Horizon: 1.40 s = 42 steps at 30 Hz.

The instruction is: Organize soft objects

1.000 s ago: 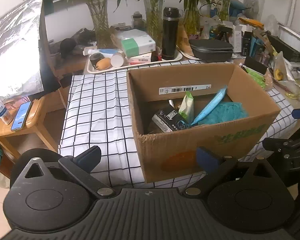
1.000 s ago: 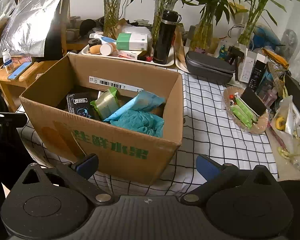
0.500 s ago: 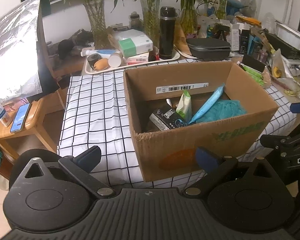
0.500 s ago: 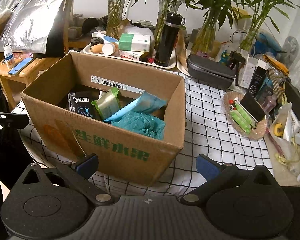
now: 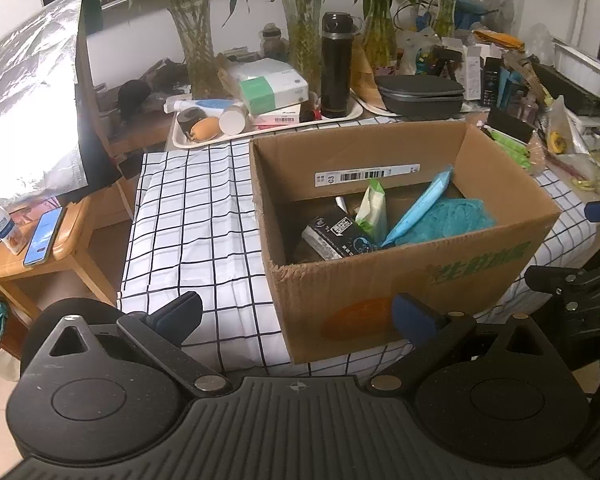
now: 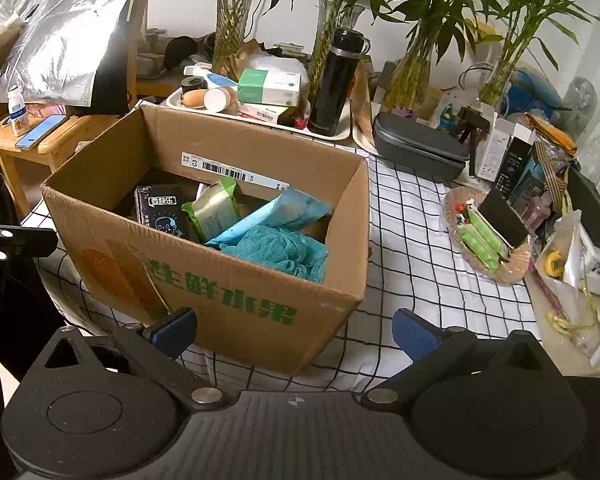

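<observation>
Both hand-held grippers [image 5: 296, 314] [image 6: 294, 328] agape (box [image 6: 236, 304] near)

I see a table under a black-grid white cloth [image 5: 188, 216] filling mid-frame. A cardboard box [image 6: 228, 300] sits on it at centre. At upper centre rest a white tray [image 5: 260, 130] and a dark zip case [image 6: 416, 146]; a shallow basket [image 6: 496, 272] lies at right.
</observation>
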### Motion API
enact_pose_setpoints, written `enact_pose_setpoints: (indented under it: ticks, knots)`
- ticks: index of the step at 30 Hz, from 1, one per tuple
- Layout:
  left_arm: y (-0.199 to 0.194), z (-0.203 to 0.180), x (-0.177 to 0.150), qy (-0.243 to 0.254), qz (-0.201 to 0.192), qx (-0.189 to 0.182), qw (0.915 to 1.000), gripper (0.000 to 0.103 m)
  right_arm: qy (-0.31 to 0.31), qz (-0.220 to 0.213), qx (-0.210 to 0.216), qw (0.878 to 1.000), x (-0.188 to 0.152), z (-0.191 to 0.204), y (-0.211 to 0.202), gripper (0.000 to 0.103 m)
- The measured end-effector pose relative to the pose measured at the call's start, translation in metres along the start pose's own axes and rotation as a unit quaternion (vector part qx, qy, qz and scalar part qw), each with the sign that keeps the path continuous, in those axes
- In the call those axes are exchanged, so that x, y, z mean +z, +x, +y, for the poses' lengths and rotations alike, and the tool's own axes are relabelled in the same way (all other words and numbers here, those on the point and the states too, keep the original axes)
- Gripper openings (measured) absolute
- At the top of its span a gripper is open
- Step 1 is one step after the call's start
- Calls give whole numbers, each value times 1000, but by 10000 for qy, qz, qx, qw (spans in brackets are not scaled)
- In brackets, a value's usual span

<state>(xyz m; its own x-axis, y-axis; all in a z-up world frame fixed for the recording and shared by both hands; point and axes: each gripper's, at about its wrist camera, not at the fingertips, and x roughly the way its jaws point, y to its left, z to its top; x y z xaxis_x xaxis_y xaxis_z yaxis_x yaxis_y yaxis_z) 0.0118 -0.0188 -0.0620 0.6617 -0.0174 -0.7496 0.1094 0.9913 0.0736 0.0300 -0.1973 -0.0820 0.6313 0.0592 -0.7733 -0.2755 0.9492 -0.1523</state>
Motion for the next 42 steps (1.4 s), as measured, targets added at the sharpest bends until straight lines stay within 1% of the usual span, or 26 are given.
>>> enact_pose_setpoints:
  ticks: [12,24,42]
  knots:
    - [1,0,-1,26,-7,-15,10000,103,1,-3,-4,10000,0,0,0,103]
    - [0,0,2,22,-64,-125,9999,103,22,-8,18,10000,2,0,2,103]
    - [1,-2,2,32,-62,-154,9999,103,77,-22,60,9999,2,-5,4,103]
